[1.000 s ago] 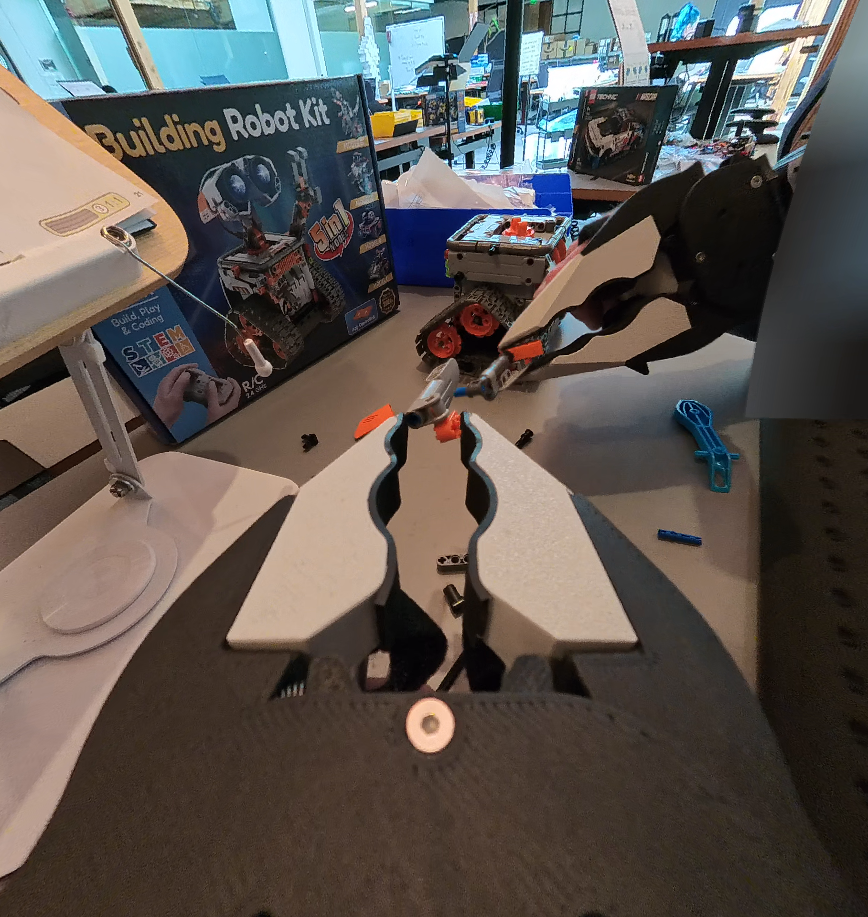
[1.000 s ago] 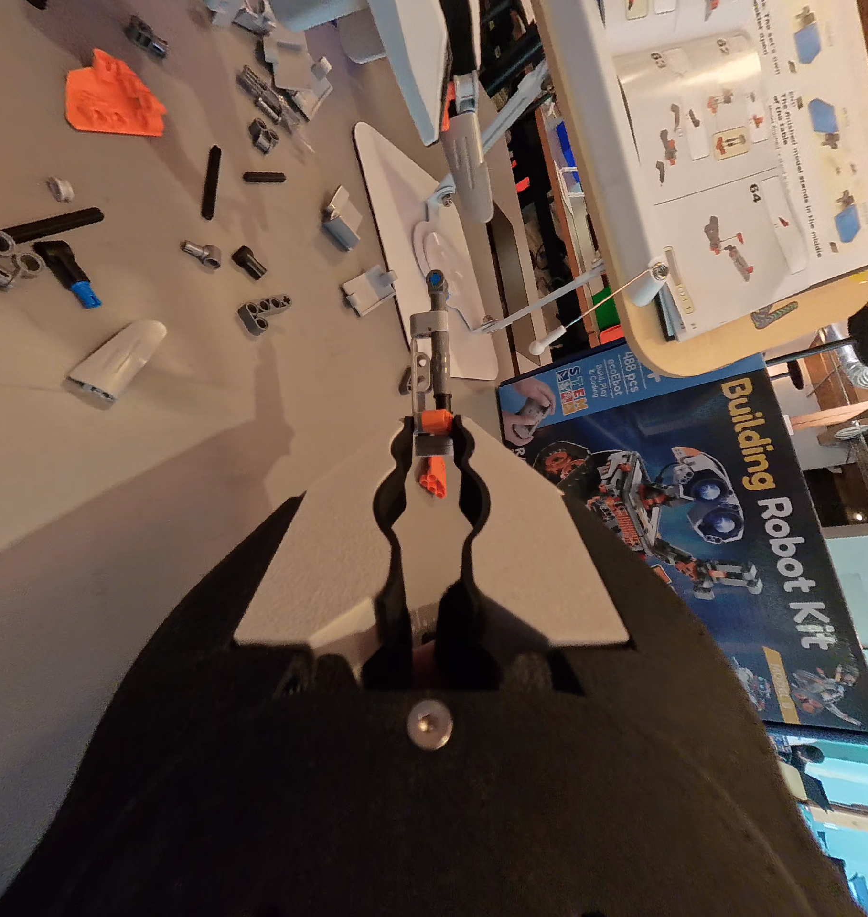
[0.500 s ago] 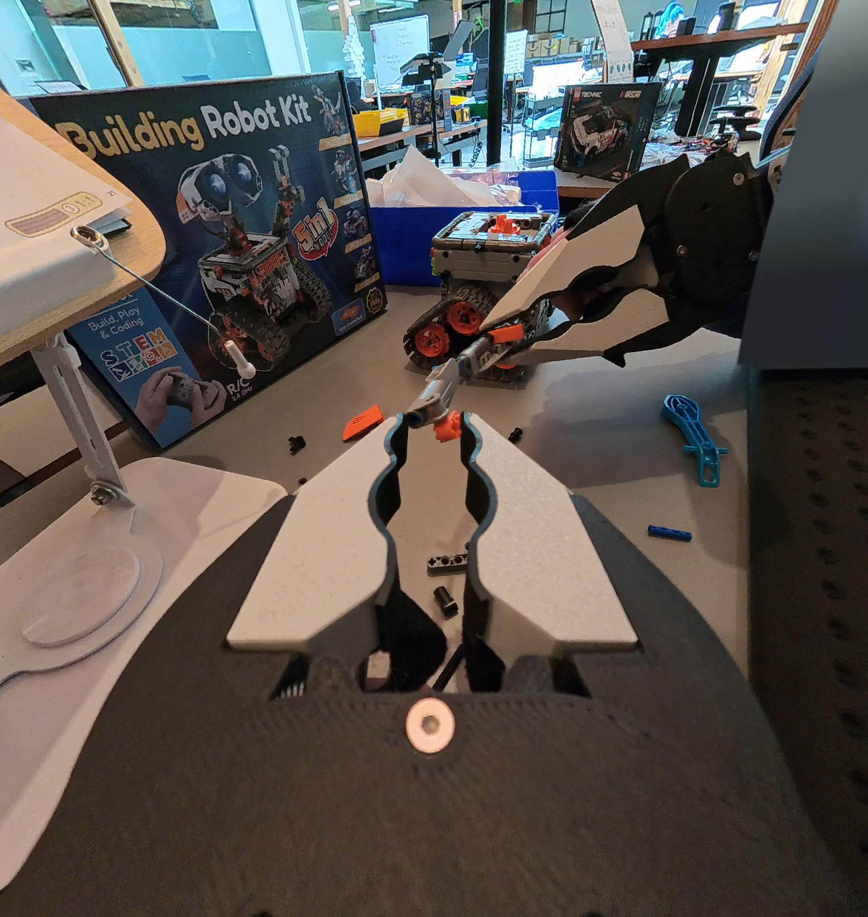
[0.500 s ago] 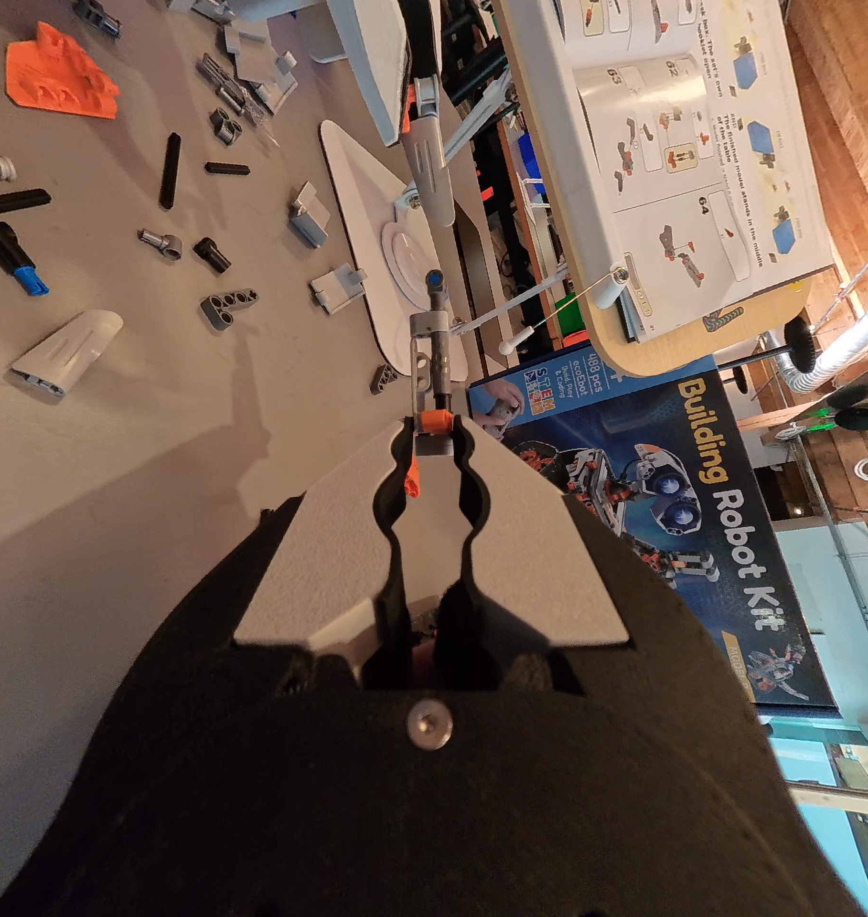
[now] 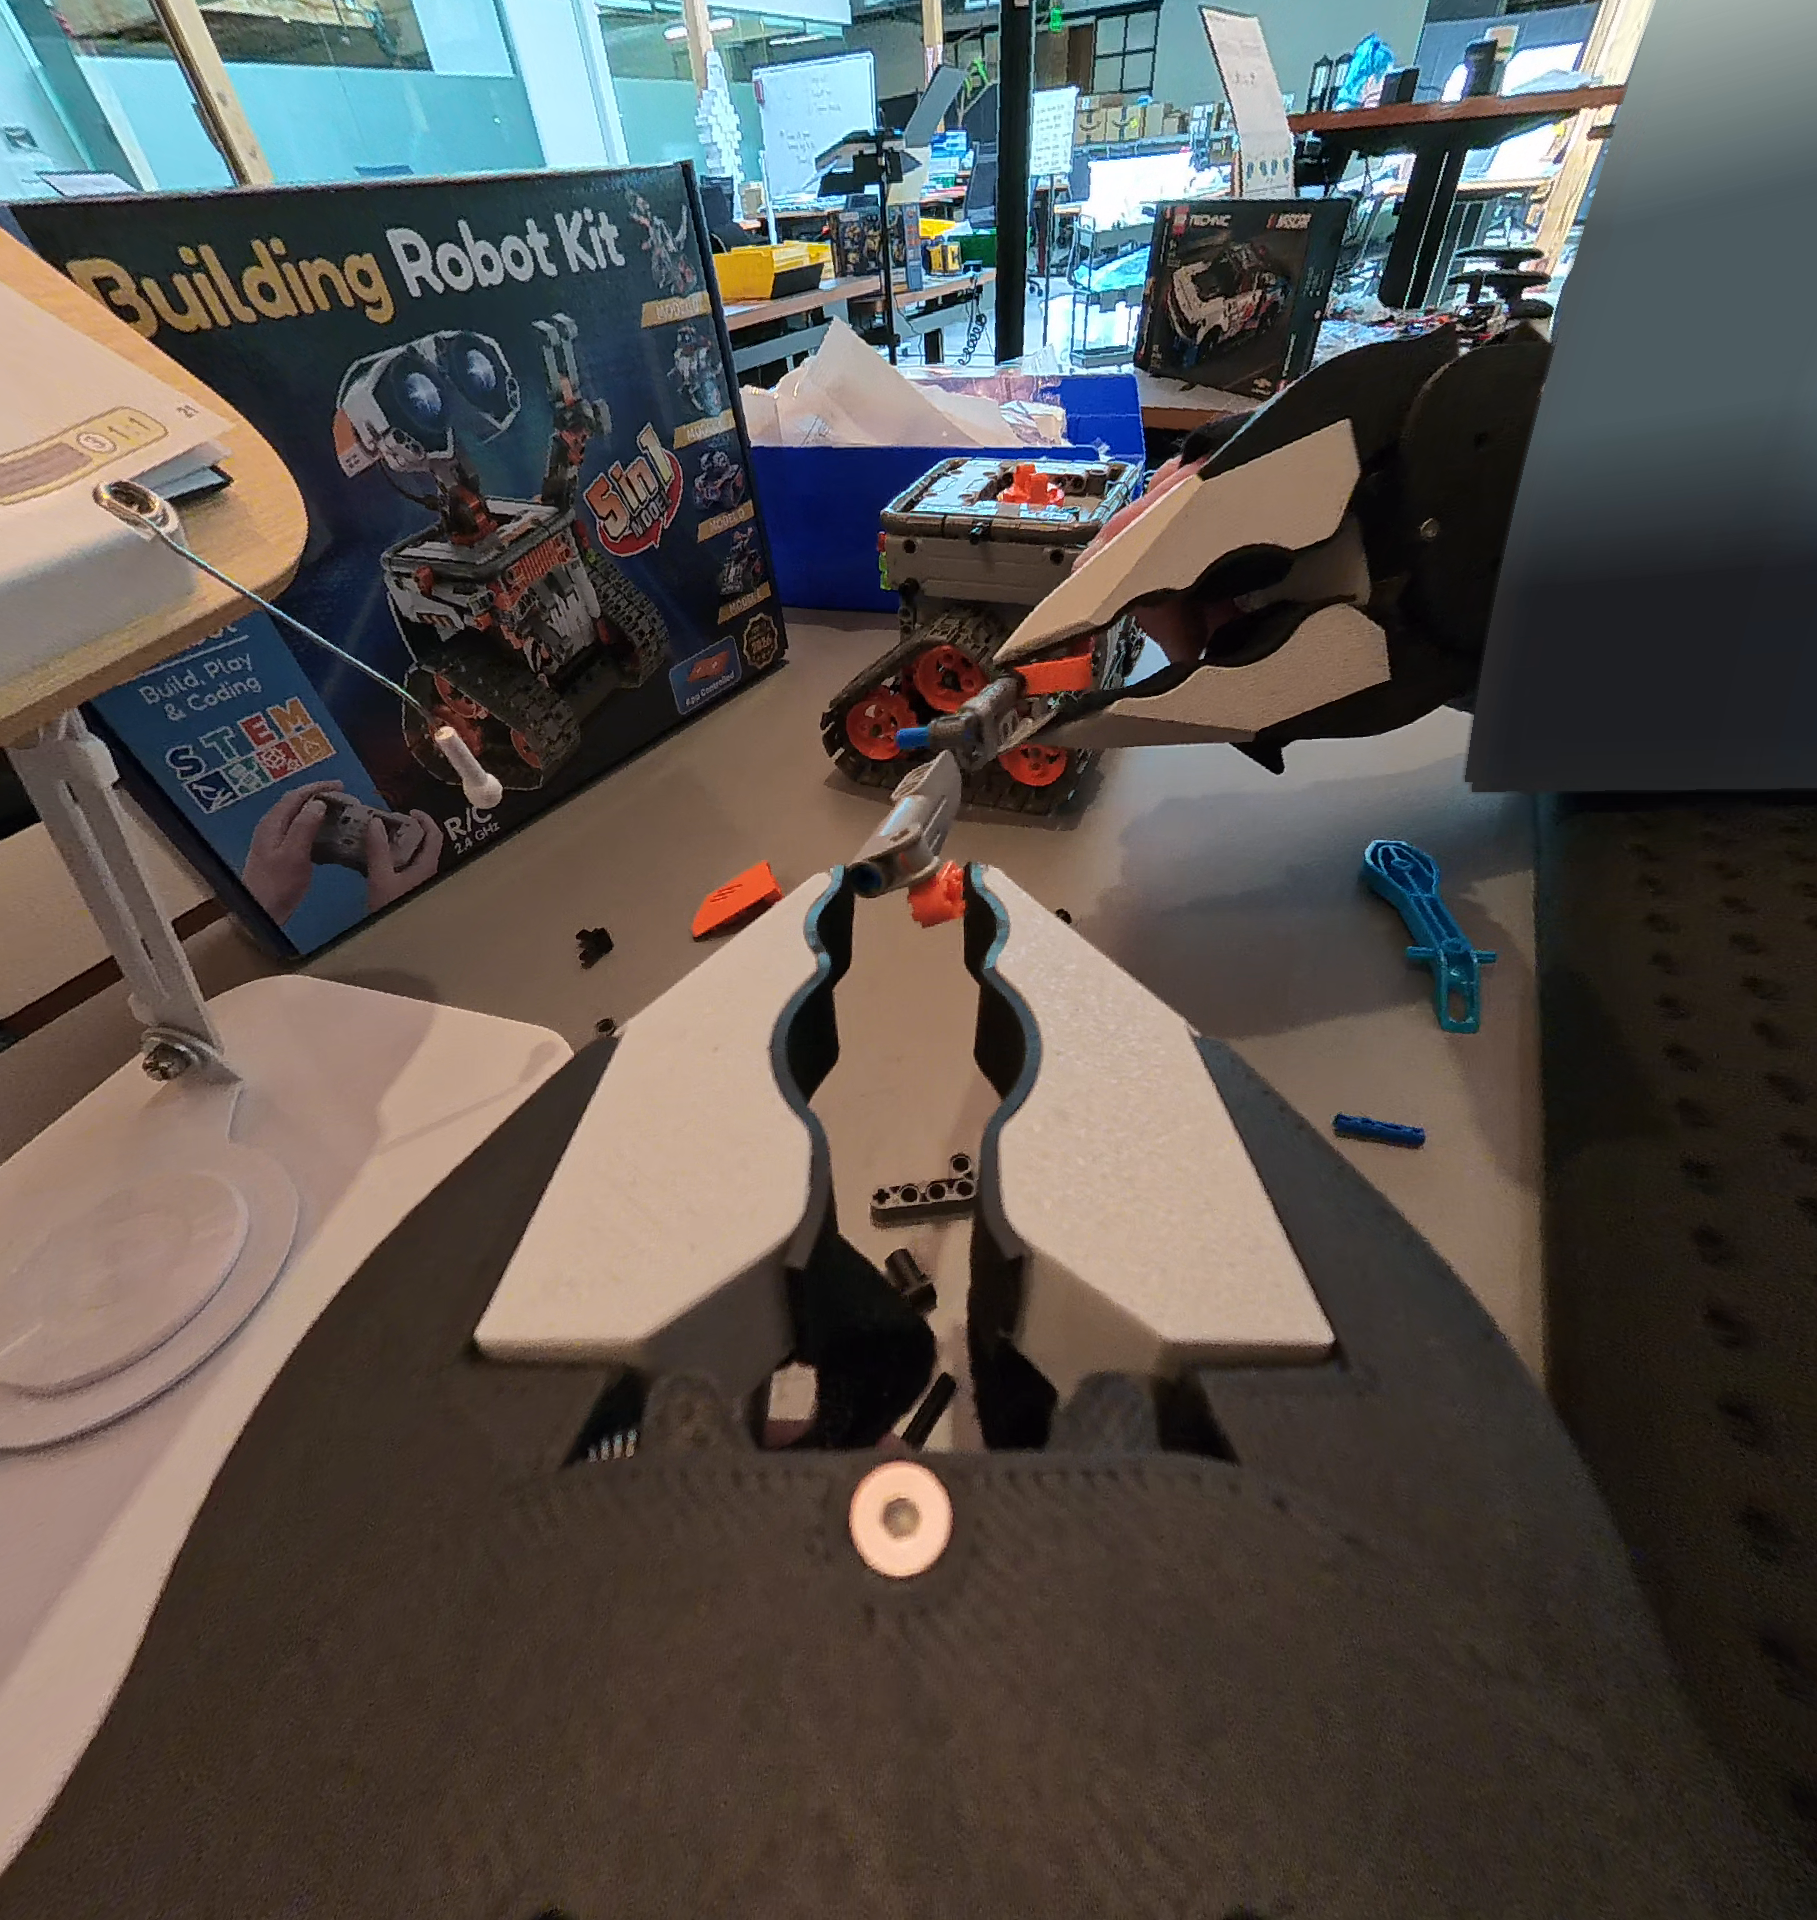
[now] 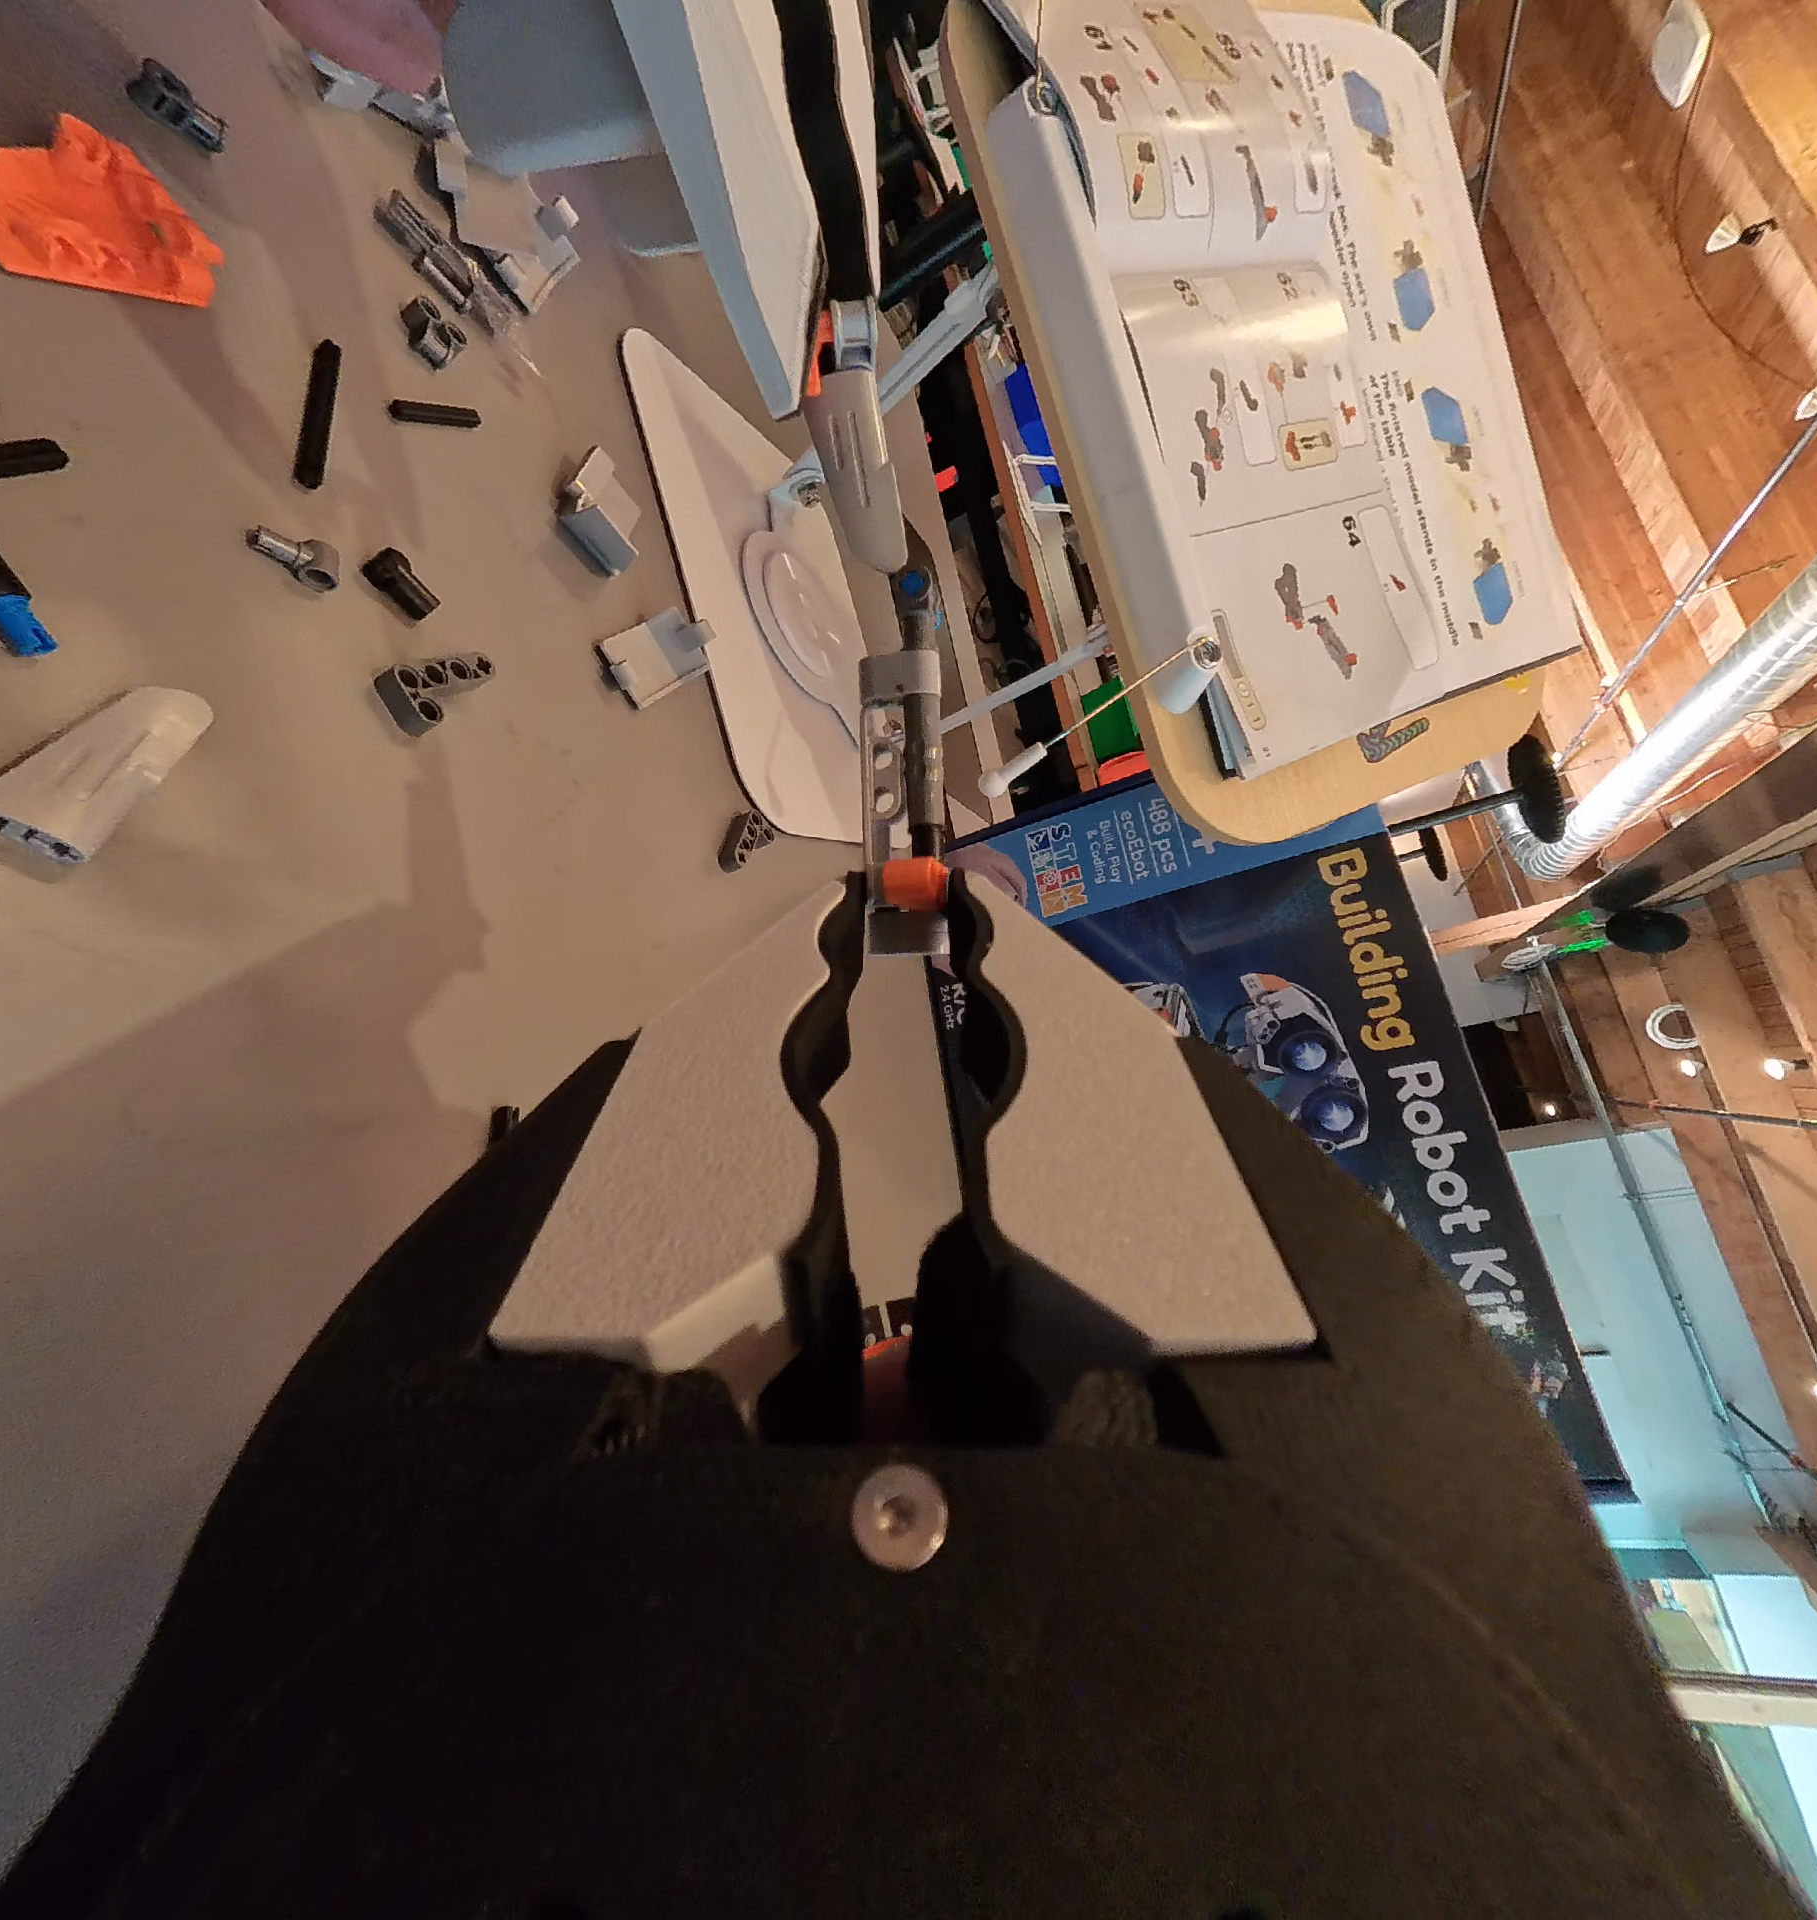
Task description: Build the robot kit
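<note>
The left gripper (image 5: 899, 888) is pinching a small brick piece at its fingertips: a grey tapered part (image 5: 909, 821) with an orange connector (image 5: 935, 894) at its base. The two fingers are close together on it, with a narrow gap behind the tips. The grey part points away and up toward the right gripper (image 5: 997, 712), which comes in from the right side of the left wrist view. This gripper is also pressed together, on a thin subassembly (image 6: 902, 790) made of a grey beam with holes, a dark axle, an orange bush at the fingertips and a blue pin at the far end. In the right wrist view the blue pin end is just beside the pointed tip of the grey tapered part; I cannot tell if they are touching.

Behind the two grippers stands a tracked robot model (image 5: 987, 613) with orange wheels, on the grey table (image 5: 1226, 894). To the left of it a dark blue kit box (image 5: 364, 499) leans upright, and a white stand (image 5: 135, 1174) holds an open instruction booklet (image 6: 1288, 343). Loose pieces lie on the table: an orange panel (image 6: 83, 218), a white curved panel (image 6: 93, 774), some black axles and grey connectors, and a light blue tool (image 5: 1423, 935) well apart on the right
</note>
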`<state>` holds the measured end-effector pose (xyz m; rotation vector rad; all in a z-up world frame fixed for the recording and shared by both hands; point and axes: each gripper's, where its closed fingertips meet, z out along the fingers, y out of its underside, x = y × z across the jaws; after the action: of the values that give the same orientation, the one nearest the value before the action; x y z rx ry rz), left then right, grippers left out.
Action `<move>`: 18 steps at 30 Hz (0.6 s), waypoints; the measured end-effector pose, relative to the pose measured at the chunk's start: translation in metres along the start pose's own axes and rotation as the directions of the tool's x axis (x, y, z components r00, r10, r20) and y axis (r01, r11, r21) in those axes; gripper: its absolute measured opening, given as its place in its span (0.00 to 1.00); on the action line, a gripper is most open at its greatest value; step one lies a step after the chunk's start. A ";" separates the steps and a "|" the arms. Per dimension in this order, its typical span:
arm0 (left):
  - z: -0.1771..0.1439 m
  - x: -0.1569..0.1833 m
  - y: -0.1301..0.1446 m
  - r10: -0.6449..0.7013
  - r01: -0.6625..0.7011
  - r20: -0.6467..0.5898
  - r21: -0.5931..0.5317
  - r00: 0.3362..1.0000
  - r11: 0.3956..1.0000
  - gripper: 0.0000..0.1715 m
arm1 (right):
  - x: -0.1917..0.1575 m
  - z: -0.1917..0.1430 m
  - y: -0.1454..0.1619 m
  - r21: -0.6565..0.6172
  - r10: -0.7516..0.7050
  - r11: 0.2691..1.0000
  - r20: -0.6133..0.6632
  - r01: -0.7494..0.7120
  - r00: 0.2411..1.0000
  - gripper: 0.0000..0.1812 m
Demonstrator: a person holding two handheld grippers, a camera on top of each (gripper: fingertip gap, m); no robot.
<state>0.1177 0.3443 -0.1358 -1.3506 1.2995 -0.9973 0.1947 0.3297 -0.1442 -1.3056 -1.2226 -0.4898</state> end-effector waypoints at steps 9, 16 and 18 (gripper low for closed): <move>0.001 0.002 0.002 0.018 -0.018 -0.010 -0.013 1.000 1.000 0.12 | -0.002 0.000 -0.001 0.004 -0.023 1.000 -0.001 0.023 1.000 0.07; 0.002 0.001 0.005 0.014 -0.014 -0.008 -0.027 1.000 1.000 0.12 | 0.001 -0.001 0.000 0.005 -0.023 1.000 -0.011 0.023 1.000 0.07; 0.002 0.000 0.005 0.012 -0.012 -0.007 -0.027 1.000 1.000 0.12 | 0.002 -0.001 0.000 0.006 -0.020 1.000 -0.012 0.020 1.000 0.07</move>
<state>0.1187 0.3445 -0.1416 -1.3593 1.3299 -0.9800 0.1959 0.3292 -0.1427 -1.2850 -1.2278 -0.5071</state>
